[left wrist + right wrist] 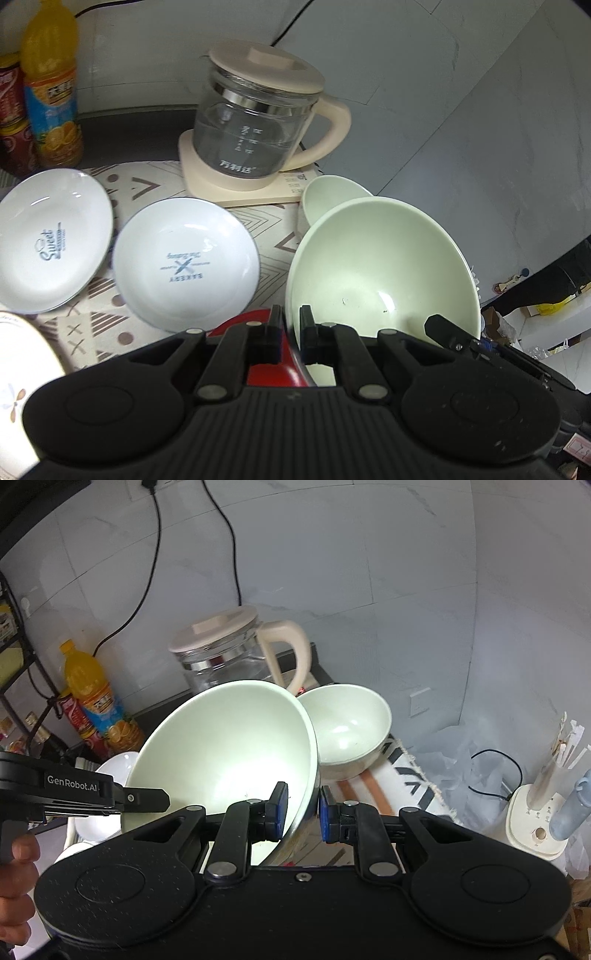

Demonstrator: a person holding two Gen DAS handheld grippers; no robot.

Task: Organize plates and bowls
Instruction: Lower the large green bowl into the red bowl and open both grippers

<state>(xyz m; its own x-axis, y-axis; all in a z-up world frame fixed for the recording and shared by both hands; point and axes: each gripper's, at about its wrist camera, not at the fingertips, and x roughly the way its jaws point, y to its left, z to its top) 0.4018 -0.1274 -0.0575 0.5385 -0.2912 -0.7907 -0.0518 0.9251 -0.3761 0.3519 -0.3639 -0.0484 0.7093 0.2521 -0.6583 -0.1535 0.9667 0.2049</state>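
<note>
Both my tongs grip the big bowl's rim: left tongs (291, 325) pinched shut on its left edge, right tongs (301, 812) narrow on its right. The big bowl (225, 746) hangs tilted just beside the small bowl (345, 731). Two plates (184, 258) lie unstacked on the table's left; most is left.

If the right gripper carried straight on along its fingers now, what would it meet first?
Probably the smaller pale green bowl on the patterned mat, just beyond the large green bowl whose rim the right gripper is clamped on; depth is uncertain.
</note>
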